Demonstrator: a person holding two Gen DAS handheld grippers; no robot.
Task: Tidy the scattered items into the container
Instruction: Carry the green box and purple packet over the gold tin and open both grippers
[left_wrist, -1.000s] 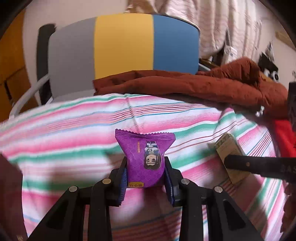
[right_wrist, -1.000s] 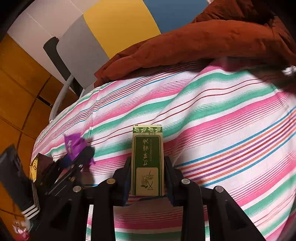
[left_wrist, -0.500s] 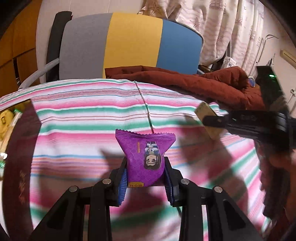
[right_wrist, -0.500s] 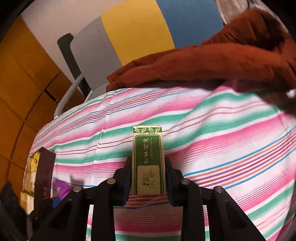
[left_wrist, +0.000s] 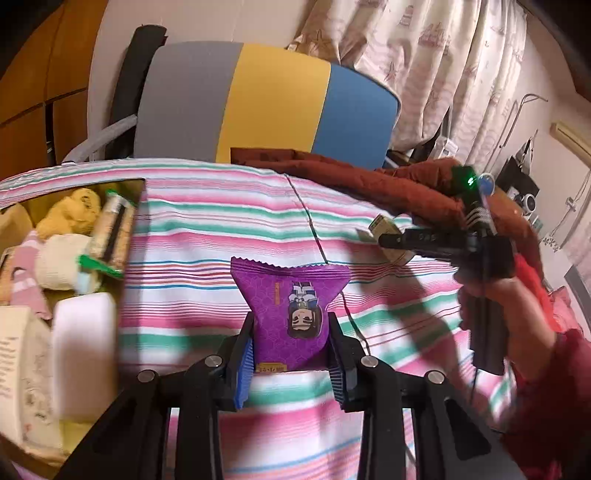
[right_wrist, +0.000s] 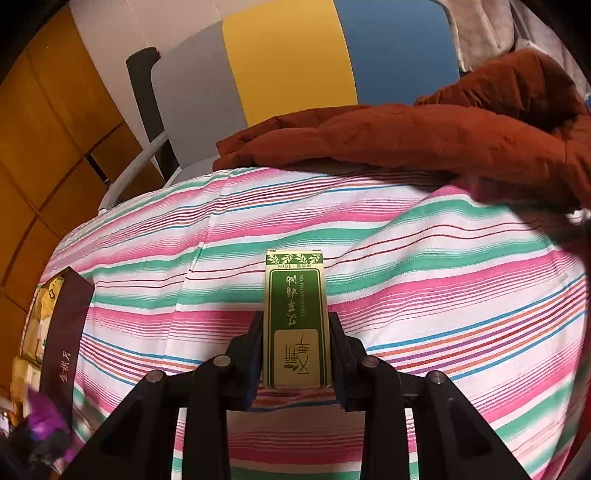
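Observation:
My left gripper (left_wrist: 291, 350) is shut on a purple snack packet (left_wrist: 290, 306) with a cartoon figure, held above the striped cloth. Just to its left lies the open container (left_wrist: 133, 184), holding a yellow plush, a white block and several small items. My right gripper (right_wrist: 295, 350) is shut on a green and gold essential-oil box (right_wrist: 295, 321). In the left wrist view that right gripper (left_wrist: 388, 236) hovers at the right with the box (left_wrist: 384, 225) in its jaws, a hand and red sleeve behind it. The container's dark wall (right_wrist: 66, 332) shows at the right wrist view's left edge.
A pink, green and white striped cloth (right_wrist: 406, 258) covers the surface. A rust-brown jacket (right_wrist: 424, 136) is piled along its far side. Behind stands a chair back (left_wrist: 258, 103) in grey, yellow and blue. Curtains (left_wrist: 443, 66) hang at the back right.
The left gripper has carried the purple packet leftward, bringing the open container into view beside it. The right gripper has stayed nearly in place, rolling slightly with the green box.

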